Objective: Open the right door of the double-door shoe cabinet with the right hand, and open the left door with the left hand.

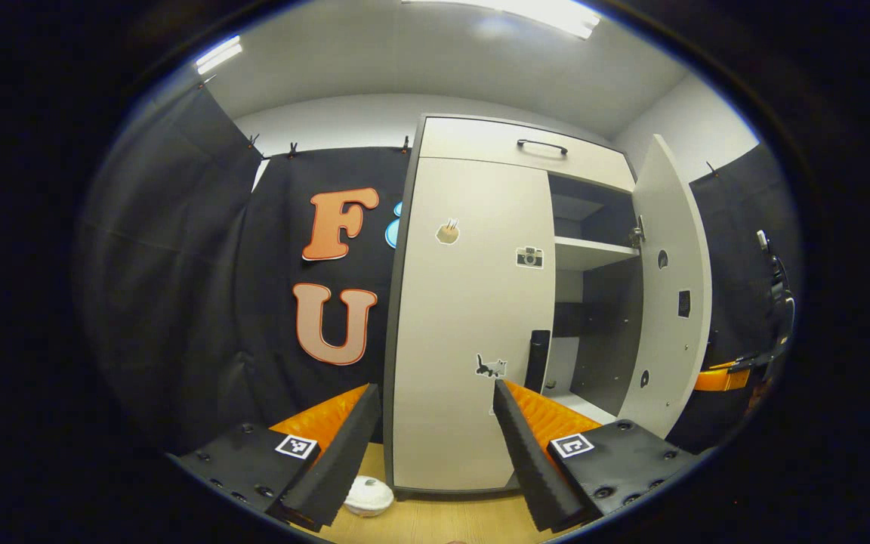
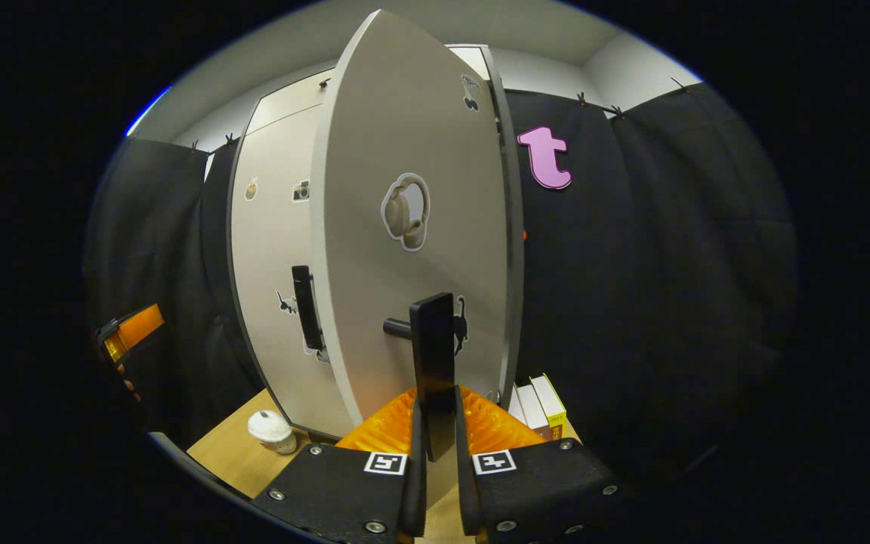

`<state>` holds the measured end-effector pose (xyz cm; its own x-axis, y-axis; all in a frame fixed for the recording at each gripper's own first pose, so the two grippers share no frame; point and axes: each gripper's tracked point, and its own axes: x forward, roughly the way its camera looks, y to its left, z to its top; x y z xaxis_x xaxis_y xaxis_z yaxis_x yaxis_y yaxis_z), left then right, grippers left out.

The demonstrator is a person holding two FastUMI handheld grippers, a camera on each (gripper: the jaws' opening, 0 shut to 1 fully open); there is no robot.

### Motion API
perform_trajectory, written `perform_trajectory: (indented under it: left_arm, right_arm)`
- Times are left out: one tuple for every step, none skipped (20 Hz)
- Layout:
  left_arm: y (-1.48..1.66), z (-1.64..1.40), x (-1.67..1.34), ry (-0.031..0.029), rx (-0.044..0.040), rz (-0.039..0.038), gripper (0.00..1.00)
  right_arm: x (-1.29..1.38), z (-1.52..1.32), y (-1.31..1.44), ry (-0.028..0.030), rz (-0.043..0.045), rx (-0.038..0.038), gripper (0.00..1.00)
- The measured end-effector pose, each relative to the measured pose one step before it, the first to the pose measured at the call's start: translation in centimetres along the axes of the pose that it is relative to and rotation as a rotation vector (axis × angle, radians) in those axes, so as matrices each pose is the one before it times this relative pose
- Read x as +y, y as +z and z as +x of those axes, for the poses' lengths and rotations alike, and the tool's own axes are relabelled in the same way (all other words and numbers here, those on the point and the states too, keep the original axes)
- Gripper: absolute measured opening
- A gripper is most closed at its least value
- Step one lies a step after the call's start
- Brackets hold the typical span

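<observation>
Right gripper [image 2: 435, 453]: fingers pinched on the right door's handle [image 2: 433, 355], holding the right door [image 2: 405, 227] swung wide. Left gripper [image 1: 435, 446]: fingers spread, squared up before the closed left door [image 1: 465, 317], its handle [image 2: 306, 306] evidently the next target.

A recording booth staged as a home corner

Black cloth [image 1: 178, 249] clipped along its top edge hung over plain white walls [image 1: 344, 117], with strip lights [image 1: 548, 13] in the ceiling. A pale double-door shoe cabinet [image 1: 465, 317], dotted with small stickers [image 1: 529, 257], stood on a wooden tabletop [image 2: 235, 453] rather than on a floor. A small white cup [image 2: 270, 429] and a few boxes [image 2: 541, 408] sat beside it.
</observation>
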<state>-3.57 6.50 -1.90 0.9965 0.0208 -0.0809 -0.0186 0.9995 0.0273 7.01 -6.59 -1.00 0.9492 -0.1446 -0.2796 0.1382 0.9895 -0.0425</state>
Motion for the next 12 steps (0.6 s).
perform_trajectory:
  left_arm:
    - [-0.101, 0.304, -0.613, -0.00953, 0.00219, 0.00112, 0.96]
    - [-0.19, 0.218, -0.658, -0.00978, 0.00442, 0.00153, 0.96]
    - [-0.146, 0.286, -0.581, -0.00963, 0.0034, 0.00179, 0.96]
    - [-0.244, 0.379, -0.566, -0.00847, 0.00401, 0.00104, 0.96]
    - [-0.187, 0.288, -0.497, -0.00865, 0.00399, 0.00019, 0.96]
    - [-0.133, 0.271, -0.485, -0.00849, 0.00389, 0.00016, 0.96]
    - [-0.206, 0.342, -0.478, -0.01131, 0.00411, 0.00262, 0.96]
    - [-0.27, 0.506, -0.379, -0.00798, 0.00584, 0.00584, 0.96]
    - [-0.295, 0.693, -0.323, -0.0056, 0.01155, 0.0072, 0.96]
    - [-0.442, 0.906, -0.519, -0.00877, 0.01737, 0.00195, 0.96]
    - [-0.55, 0.826, -0.679, -0.01604, 0.01922, -0.00437, 0.95]
    - [-0.473, 0.838, -0.6, -0.01966, 0.01457, -0.00701, 0.95]
  right_arm:
    - [-0.685, -0.072, -0.007, -0.00482, -0.00463, -0.0028, 0.16]
    - [-0.343, -0.131, -0.081, -0.00232, -0.0155, -0.00483, 0.15]
    - [-0.2, -0.115, 0.019, -0.00115, -0.02226, -0.00767, 0.15]
    - [0.004, 0.073, -0.1, 0.00108, -0.01996, -0.0067, 0.15]
    - [-0.191, -0.039, -0.092, -0.00393, -0.00825, 0.00001, 0.15]
    - [-0.332, -0.093, -0.207, -0.00454, -0.00427, 0.00134, 0.15]
    - [-0.373, -0.106, -0.47, -0.00534, -0.00507, 0.00495, 0.15]
    - [-0.415, -0.128, -0.363, -0.00764, -0.00044, 0.00559, 0.15]
    - [-0.686, -0.019, 0.011, -0.0137, 0.00424, -0.00334, 0.14]
    - [-0.76, -0.09, 0.017, -0.02074, 0.00961, -0.00656, 0.14]
    - [-0.874, -0.055, -0.026, -0.0282, 0.01409, -0.00546, 0.14]
    - [-0.844, -0.314, 0.013, -0.02762, 0.01255, -0.00646, 0.14]
